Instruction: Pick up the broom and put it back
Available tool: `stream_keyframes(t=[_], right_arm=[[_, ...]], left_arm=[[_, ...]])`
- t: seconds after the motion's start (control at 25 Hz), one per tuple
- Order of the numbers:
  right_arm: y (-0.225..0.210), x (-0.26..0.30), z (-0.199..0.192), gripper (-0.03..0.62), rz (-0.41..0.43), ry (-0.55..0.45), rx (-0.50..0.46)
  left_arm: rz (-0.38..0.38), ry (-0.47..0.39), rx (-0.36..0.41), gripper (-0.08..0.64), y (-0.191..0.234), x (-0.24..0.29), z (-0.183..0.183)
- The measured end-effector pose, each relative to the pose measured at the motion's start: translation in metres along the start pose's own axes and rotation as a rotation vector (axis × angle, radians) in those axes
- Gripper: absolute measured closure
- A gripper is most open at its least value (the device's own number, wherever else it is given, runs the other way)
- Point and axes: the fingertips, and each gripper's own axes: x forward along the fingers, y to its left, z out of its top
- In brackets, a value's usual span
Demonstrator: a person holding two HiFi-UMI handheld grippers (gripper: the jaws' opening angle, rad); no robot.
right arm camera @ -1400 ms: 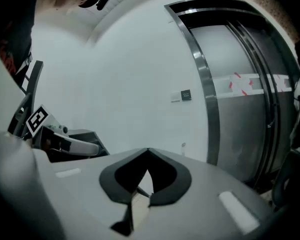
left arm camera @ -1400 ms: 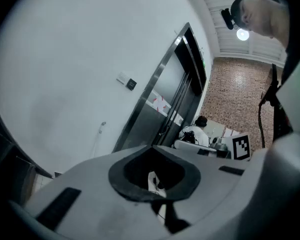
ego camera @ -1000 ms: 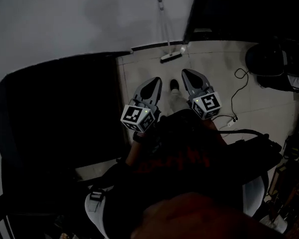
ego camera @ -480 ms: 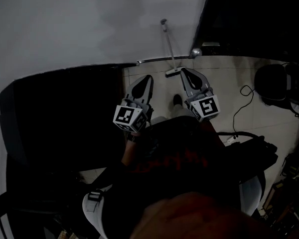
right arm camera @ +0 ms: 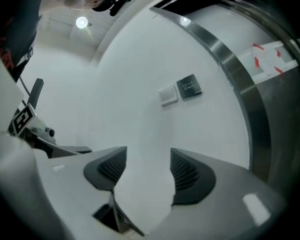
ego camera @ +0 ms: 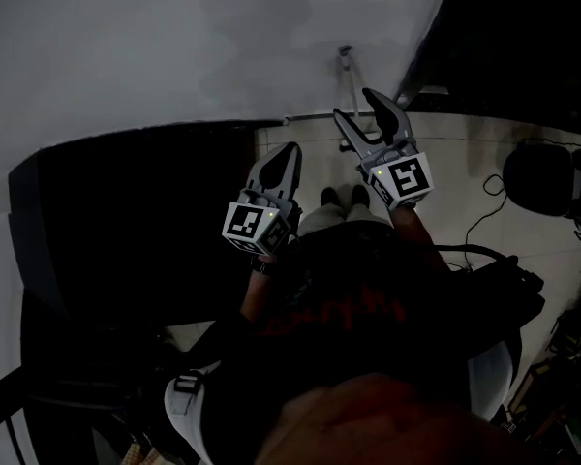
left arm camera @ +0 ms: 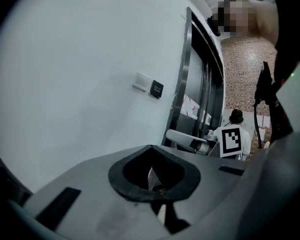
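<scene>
Broom (ego camera: 347,72), lower end behind right tongs (ego camera: 352,104)

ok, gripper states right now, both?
Left gripper: closed, empty.
Right gripper: jaws opening, nothing between them.

Left gripper (ego camera: 288,152) and right gripper (ego camera: 355,106): same grey moulded shells, black pads (right arm camera: 113,167) ribbed on the inner faces; right jaws are opening with nothing between them. Each carries a white cube (ego camera: 400,178) with black square markers and a small green LED (ego camera: 380,173). Operator wears a dark top (ego camera: 344,303) with faint red print, and pale trousers (ego camera: 345,220).
</scene>
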Motion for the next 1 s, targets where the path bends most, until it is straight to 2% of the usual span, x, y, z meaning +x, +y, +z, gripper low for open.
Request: stream_keyframes(t=[0.08,0.2,0.36,0.56,0.68,0.84,1.0], right_arm=[[-0.006,0.019,-0.013,0.256,-0.010,0.043,0.007],[-0.016,0.037,-0.042,0.221,-0.054,0.121,0.012],[-0.035,0.052,-0.108,0.238,-0.094,0.246,-0.026],[-0.060,0.059,-0.220,0.270,-0.144,0.340,0.090],[-0.076,0.062,-0.282,0.270,-0.149,0.416,0.095],[-0.093,0.061,-0.355,0.270,-0.150,0.506,0.106],[-0.118,0.062,-0.405,0.273,-0.151,0.586,0.125]], left_arm=[[0.013,0.010,-0.021,0.555,0.017,0.000,-0.001],[0.028,0.038,-0.040,0.555,0.039,-0.005,-0.004],[0.056,0.094,-0.063,0.555,0.070,-0.006,-0.027],[0.094,0.162,-0.118,0.555,0.104,-0.003,-0.060],[0.108,0.193,-0.126,0.555,0.117,0.003,-0.077],[0.089,0.268,-0.121,0.555,0.116,0.017,-0.110],[0.071,0.304,-0.149,0.555,0.100,0.036,-0.135]])
